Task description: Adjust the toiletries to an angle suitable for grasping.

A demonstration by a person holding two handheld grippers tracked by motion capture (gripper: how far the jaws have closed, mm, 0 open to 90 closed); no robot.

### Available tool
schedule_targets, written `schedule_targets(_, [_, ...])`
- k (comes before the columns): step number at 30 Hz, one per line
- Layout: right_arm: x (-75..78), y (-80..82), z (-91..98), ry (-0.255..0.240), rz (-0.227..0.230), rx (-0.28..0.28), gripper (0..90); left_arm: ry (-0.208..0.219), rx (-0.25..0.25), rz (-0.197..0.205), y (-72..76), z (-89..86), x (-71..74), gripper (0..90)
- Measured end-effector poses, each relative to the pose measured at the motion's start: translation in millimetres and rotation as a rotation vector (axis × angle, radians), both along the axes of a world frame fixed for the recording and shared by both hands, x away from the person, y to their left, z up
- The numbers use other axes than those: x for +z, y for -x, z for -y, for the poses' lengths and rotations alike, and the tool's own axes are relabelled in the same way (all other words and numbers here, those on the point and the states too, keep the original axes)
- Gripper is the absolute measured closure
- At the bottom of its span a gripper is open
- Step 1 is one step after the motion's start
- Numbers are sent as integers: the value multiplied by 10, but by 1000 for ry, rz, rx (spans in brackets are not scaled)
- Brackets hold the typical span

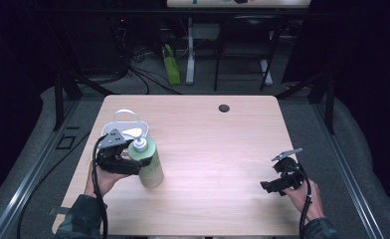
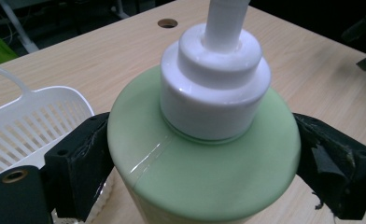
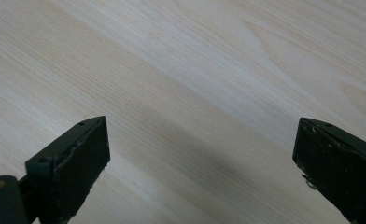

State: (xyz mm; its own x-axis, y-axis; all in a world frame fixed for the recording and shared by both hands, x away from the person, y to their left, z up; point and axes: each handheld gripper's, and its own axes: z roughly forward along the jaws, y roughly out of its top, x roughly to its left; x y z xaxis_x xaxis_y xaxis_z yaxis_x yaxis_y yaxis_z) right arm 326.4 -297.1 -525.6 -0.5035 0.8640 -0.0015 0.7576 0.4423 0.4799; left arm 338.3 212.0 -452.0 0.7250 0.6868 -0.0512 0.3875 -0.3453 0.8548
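Observation:
A pale green pump bottle (image 1: 151, 165) with a white pump top (image 2: 216, 79) stands upright on the left part of the wooden table (image 1: 223, 149). My left gripper (image 1: 139, 164) is shut on the bottle's shoulder, one black jaw pressed against each side in the left gripper view (image 2: 202, 163). A white slatted basket (image 1: 126, 124) with a handle sits just behind the bottle, close to the left jaw (image 2: 31, 121). Low over bare wood at the right front of the table, my right gripper (image 1: 272, 178) is open, and nothing lies between its fingers (image 3: 202, 158).
A dark round hole (image 1: 224, 108) sits in the tabletop near the far edge. Beyond the table are desk legs, cables and a green object (image 1: 171, 63) on the floor. A forearm enters from each bottom corner.

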Motion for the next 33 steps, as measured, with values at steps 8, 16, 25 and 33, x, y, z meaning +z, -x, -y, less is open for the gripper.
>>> schedule_targets(8, [-6, -4, -2, 4, -2, 4, 35, 33, 39, 21, 85, 33, 41, 25])
schedule_targets(16, [-5, -1, -9, 6, -4, 2, 35, 68, 105, 31, 185, 39, 85, 3])
schedule_targets(25, [-13, -9, -18, 13, -5, 8, 35, 90, 209, 66, 267, 131, 111, 2])
schedule_targets(33, [-19, -8, -15, 14, -7, 11, 36, 110, 255, 102, 296, 182, 143, 2])
